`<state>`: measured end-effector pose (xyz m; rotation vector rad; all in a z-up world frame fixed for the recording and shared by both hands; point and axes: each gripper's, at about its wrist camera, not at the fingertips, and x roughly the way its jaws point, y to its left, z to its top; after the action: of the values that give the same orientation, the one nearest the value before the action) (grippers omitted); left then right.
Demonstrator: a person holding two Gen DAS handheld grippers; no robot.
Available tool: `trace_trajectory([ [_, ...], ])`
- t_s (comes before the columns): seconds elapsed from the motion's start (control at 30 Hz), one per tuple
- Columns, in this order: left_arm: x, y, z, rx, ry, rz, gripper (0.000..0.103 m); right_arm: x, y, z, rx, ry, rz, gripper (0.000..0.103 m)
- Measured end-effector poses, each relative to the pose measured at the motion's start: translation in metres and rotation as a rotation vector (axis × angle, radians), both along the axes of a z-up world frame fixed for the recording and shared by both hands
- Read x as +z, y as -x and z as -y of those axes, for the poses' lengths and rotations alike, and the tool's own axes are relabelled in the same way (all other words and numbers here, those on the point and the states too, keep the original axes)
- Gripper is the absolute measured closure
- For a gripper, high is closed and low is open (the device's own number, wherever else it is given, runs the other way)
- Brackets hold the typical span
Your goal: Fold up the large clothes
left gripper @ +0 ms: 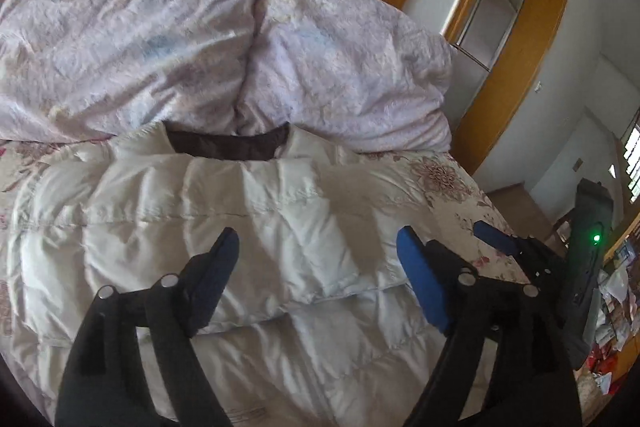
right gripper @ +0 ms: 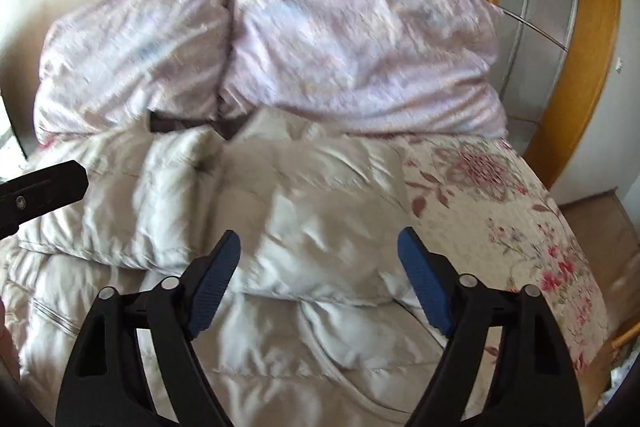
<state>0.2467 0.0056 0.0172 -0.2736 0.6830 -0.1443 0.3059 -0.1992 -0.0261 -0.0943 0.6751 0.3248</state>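
Observation:
A cream quilted down jacket with a dark brown collar lining lies spread on the bed, its sleeves folded across the body. My left gripper is open and empty above the jacket's middle. The jacket also shows in the right wrist view, where my right gripper is open and empty above the folded right sleeve. The right gripper also appears at the right of the left wrist view. A part of the left gripper shows at the left edge of the right wrist view.
A bunched pale lilac duvet is piled at the head of the bed behind the jacket. A floral bedspread covers the bed to the right, ending at the bed's edge. A wood-framed door stands beyond.

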Motion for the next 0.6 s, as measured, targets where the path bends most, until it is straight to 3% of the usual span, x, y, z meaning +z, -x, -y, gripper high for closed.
trace_trajectory([
  [0.2, -0.014, 0.017, -0.088, 0.258, -0.139, -0.074, 0.022, -0.001, -0.006, -0.058, 0.238, -0.061, -0.04, 0.056],
  [0.3, -0.032, 0.018, -0.119, 0.331, -0.187, -0.133, 0.022, -0.011, -0.016, -0.082, 0.279, -0.049, -0.076, 0.062],
  [0.5, -0.069, 0.017, -0.143, 0.367, -0.264, -0.225, 0.022, -0.057, -0.038, -0.098, 0.252, 0.055, -0.185, 0.063],
  [0.6, -0.084, 0.011, -0.148, 0.366, -0.252, -0.252, 0.02, -0.071, -0.05, -0.094, 0.251, 0.014, -0.236, 0.063],
])
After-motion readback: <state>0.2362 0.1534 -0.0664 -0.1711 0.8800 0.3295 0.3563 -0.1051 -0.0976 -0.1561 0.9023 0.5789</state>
